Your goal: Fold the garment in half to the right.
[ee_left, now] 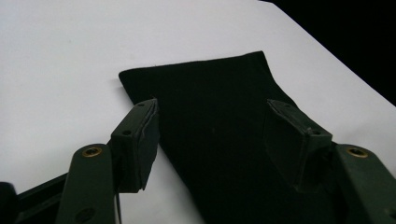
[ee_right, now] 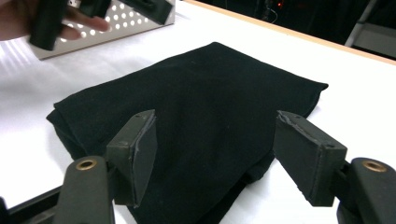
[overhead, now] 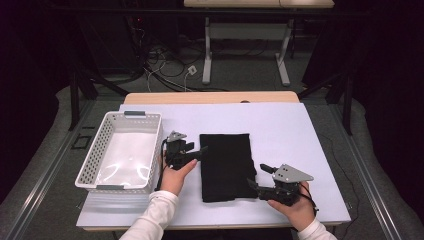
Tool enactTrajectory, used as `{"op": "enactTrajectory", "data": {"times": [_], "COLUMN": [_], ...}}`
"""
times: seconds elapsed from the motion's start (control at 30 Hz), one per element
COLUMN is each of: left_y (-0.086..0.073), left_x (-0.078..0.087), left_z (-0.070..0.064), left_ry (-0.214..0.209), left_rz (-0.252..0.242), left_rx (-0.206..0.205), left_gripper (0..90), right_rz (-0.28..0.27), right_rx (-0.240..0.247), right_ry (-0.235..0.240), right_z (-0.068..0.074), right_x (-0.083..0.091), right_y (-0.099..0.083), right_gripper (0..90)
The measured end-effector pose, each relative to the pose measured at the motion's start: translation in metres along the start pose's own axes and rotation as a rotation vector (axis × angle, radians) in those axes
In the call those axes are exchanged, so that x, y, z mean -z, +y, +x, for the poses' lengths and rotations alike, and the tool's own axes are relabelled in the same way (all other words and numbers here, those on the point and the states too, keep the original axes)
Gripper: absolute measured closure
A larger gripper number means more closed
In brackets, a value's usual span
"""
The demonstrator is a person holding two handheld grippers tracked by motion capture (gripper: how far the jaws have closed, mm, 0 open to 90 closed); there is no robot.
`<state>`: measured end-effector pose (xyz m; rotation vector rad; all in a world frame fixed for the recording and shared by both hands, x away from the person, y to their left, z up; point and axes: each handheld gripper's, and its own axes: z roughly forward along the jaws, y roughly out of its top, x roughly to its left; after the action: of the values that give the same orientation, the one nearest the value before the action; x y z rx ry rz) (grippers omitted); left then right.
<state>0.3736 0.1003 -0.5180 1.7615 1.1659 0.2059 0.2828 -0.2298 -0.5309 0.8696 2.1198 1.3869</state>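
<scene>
A folded black cloth (overhead: 226,166) lies flat on the white table cover (overhead: 290,135), near the middle, just right of the white perforated basket (overhead: 102,150); no label or writing can be read on it. The left gripper (overhead: 200,151) sits at the cloth's left edge, jaws wide apart and holding nothing. The right gripper (overhead: 256,176) rests at the cloth's near right corner, jaws likewise spread wide and empty.

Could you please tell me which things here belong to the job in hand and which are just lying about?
In the job: black folded cloth, left tongs and right tongs, both open beside it.
Lying about: white basket, far table, floor cables.
</scene>
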Motion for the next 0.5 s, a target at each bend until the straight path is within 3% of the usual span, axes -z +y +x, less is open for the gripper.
{"op": "enactTrajectory", "data": {"times": [0.2, 0.5], "left_y": [-0.017, -0.036], "left_x": [0.013, 0.022], "left_z": [-0.006, -0.015], "left_ry": [-0.040, -0.053], "left_rz": [0.005, 0.019], "left_rx": [0.033, 0.020], "left_gripper": [32.5, 23.0], "right_rz": [-0.012, -0.007], "right_rx": [0.002, -0.001], "right_ry": [-0.010, -0.014], "right_z": [0.002, 0.005], "right_x": [0.001, 0.002], "right_y": [0.000, -0.002], "right_gripper": [28.2, 19.9]}}
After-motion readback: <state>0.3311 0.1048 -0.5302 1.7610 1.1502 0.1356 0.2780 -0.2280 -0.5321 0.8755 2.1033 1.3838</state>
